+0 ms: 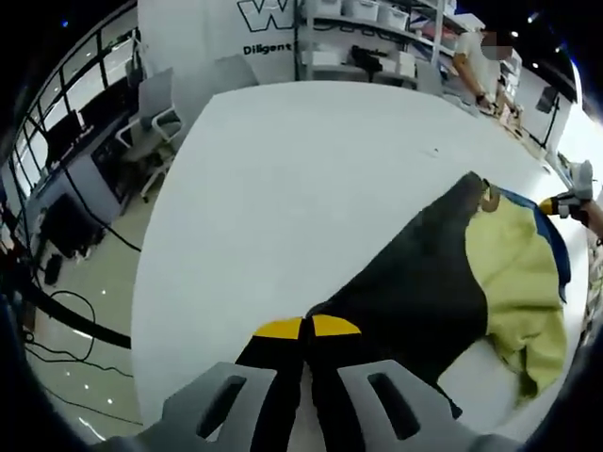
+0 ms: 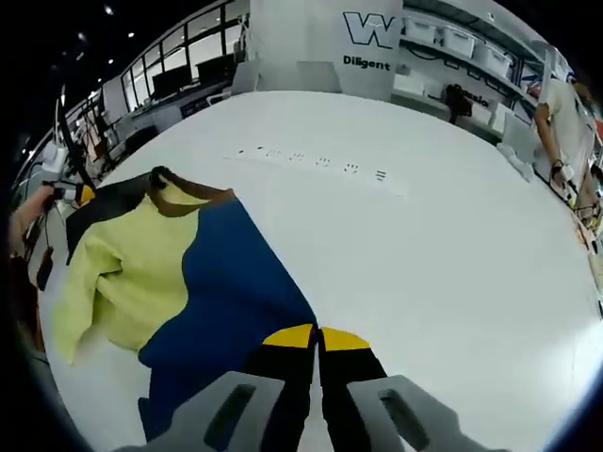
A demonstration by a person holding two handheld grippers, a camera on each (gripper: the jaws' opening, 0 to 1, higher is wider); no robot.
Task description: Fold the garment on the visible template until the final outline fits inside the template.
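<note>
A garment in black (image 1: 415,282), yellow-green (image 1: 513,273) and blue lies spread on the white table (image 1: 301,188). My left gripper (image 1: 306,327) has its yellow-tipped jaws together on the garment's black edge. My right gripper (image 2: 317,336) is shut on the blue panel (image 2: 236,292), with the yellow-green part (image 2: 132,264) and the brown collar (image 2: 184,193) to its left. The right gripper (image 1: 562,203) also shows beyond the blue edge in the left gripper view. The left gripper (image 2: 68,191) and a hand appear past the black side in the right gripper view. Faint printed marks (image 2: 311,162) run across the table.
A person (image 2: 565,104) stands at the table's far right corner by shelves with boxes (image 2: 452,42). Office chairs (image 1: 155,118) and desks with monitors stand beyond the left table edge, and cables lie on the floor (image 1: 75,320). A white banner (image 2: 367,38) stands behind the table.
</note>
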